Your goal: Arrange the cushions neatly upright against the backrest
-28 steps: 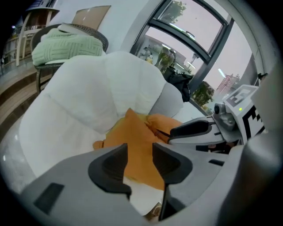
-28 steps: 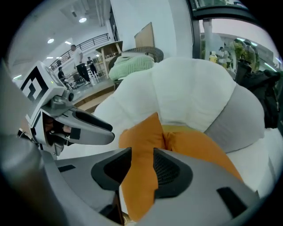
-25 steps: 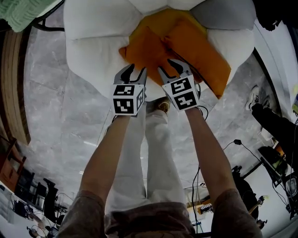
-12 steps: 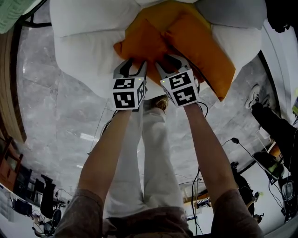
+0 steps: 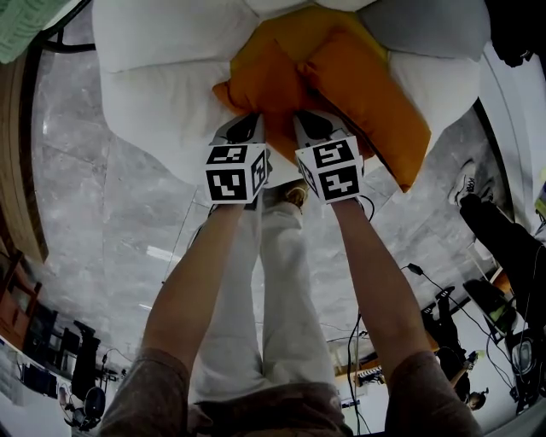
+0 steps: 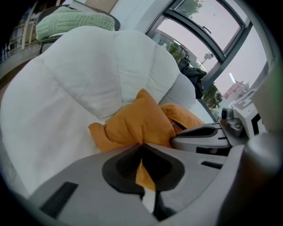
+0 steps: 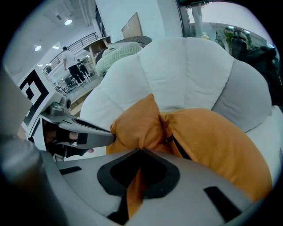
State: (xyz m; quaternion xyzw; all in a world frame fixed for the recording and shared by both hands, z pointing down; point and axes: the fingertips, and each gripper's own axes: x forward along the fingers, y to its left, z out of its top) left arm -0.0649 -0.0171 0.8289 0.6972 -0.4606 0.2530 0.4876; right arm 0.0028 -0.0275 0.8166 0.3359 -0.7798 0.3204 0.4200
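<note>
Two orange cushions lie on the seat of a white shell-shaped armchair (image 5: 162, 94). The left cushion (image 5: 266, 84) is crumpled, and the right cushion (image 5: 368, 96) lies flat beside it. My left gripper (image 5: 247, 135) and my right gripper (image 5: 309, 128) sit side by side at the left cushion's near edge. Both pairs of jaws have just been closing, with orange fabric pinched between them. In the left gripper view the left cushion (image 6: 137, 123) bunches at the left gripper (image 6: 141, 149). The right gripper view shows a fold of the left cushion (image 7: 135, 126) caught in the right gripper (image 7: 140, 153).
A grey section (image 5: 420, 26) forms the armchair's right backrest. A green knitted throw (image 5: 30, 30) lies on a chair at the far left. A marble floor (image 5: 94, 222) surrounds the armchair, with a shoe (image 5: 466, 179) and cables to the right. My own legs (image 5: 281, 282) stand below.
Both grippers hung open just above the left cushion's near edge. They have sunk onto it and shut on its fabric.
</note>
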